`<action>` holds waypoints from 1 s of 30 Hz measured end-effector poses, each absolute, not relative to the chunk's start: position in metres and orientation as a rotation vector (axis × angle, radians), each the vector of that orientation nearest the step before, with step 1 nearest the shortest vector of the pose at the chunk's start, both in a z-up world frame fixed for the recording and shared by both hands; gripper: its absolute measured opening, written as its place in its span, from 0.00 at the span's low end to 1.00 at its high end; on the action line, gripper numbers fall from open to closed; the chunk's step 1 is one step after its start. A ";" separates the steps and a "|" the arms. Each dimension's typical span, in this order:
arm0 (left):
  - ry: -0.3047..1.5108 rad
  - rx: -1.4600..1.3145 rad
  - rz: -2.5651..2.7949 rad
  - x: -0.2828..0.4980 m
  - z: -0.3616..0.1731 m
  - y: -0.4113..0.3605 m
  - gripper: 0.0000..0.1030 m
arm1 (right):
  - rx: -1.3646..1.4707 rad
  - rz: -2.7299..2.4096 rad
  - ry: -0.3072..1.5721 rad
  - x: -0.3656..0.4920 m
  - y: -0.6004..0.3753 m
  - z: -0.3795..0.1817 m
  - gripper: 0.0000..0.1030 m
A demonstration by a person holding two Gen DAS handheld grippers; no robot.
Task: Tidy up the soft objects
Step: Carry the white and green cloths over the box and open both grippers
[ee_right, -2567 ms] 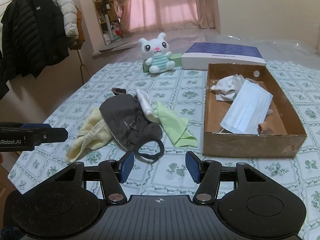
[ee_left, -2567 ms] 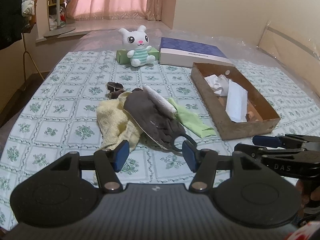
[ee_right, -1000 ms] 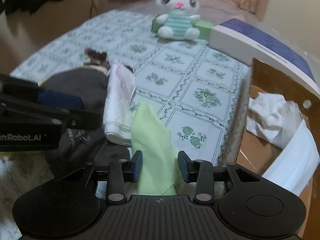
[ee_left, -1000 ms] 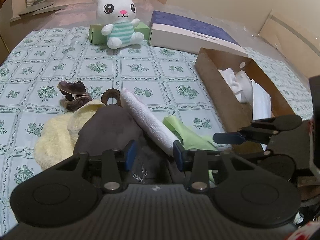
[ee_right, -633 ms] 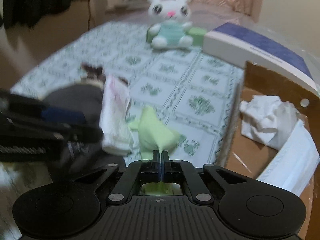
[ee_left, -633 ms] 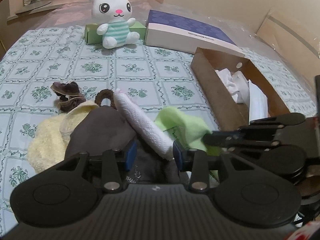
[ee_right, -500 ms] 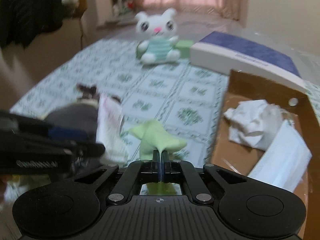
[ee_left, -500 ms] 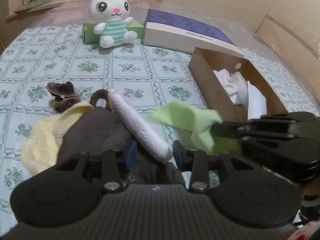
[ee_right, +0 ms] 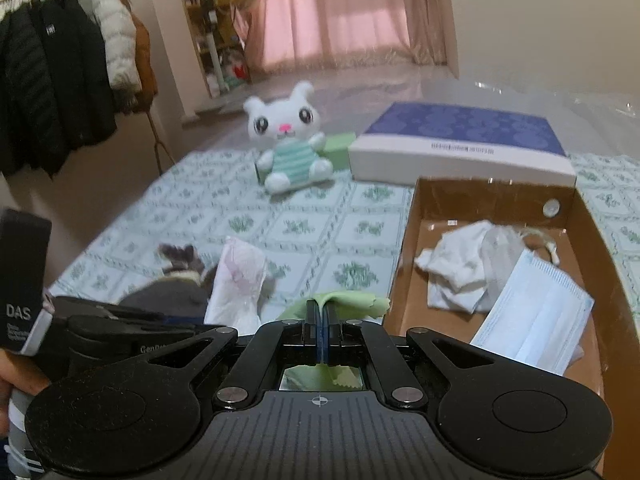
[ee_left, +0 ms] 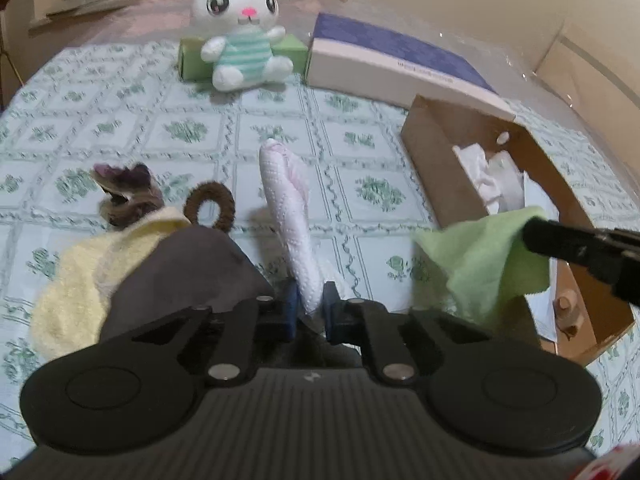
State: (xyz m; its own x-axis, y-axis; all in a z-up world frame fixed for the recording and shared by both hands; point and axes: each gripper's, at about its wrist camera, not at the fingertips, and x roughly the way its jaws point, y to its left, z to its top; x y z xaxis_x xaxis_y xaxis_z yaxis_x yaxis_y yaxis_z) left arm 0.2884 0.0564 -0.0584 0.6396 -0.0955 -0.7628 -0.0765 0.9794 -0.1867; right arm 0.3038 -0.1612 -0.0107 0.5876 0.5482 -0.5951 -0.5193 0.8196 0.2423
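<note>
My left gripper (ee_left: pixel 307 306) is shut on the near end of a rolled white cloth (ee_left: pixel 290 216), which rises off the pile; it also shows in the right wrist view (ee_right: pixel 236 284). Beside it lie a dark grey mask (ee_left: pixel 188 268), a yellow towel (ee_left: pixel 76 276), a brown hair tie (ee_left: pixel 210 208) and a small brown item (ee_left: pixel 128 194). My right gripper (ee_right: pixel 321 320) is shut on a light green cloth (ee_right: pixel 352 304), held in the air at the left wall of the cardboard box (ee_right: pixel 496 196); the cloth also shows in the left wrist view (ee_left: pixel 488 260).
The box (ee_left: pixel 424 148) holds white crumpled cloth (ee_right: pixel 460 264) and a blue face mask (ee_right: pixel 536 320). A plush bunny (ee_left: pixel 236 32), a green box (ee_left: pixel 188 60) and a blue-and-white box (ee_left: pixel 396 60) stand at the back. A coat rack (ee_right: pixel 68 80) is at the left.
My left gripper has shut on the white rolled cloth and raised its end. My right gripper has lifted the green cloth and carried it right, to the box's edge.
</note>
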 end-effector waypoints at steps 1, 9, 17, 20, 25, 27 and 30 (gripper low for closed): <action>0.868 -0.208 -0.009 0.287 -0.054 0.056 0.11 | 0.050 0.623 0.696 0.303 -0.163 -0.007 0.01; 0.775 -0.190 -0.079 0.275 -0.002 0.037 0.11 | 0.074 0.609 0.599 0.294 -0.185 0.026 0.01; 0.742 -0.167 -0.197 0.281 0.025 -0.013 0.11 | 0.086 0.519 0.537 0.291 -0.227 0.049 0.01; 0.745 -0.149 -0.245 0.287 0.026 -0.036 0.11 | 0.091 0.482 0.536 0.294 -0.244 0.051 0.01; 0.786 -0.143 -0.314 0.302 0.018 -0.068 0.11 | 0.099 0.429 0.551 0.299 -0.269 0.048 0.01; 0.803 -0.134 -0.330 0.307 0.012 -0.078 0.11 | 0.104 0.413 0.558 0.301 -0.274 0.045 0.01; 0.833 -0.129 -0.346 0.318 0.004 -0.090 0.11 | 0.108 0.394 0.568 0.302 -0.284 0.040 0.01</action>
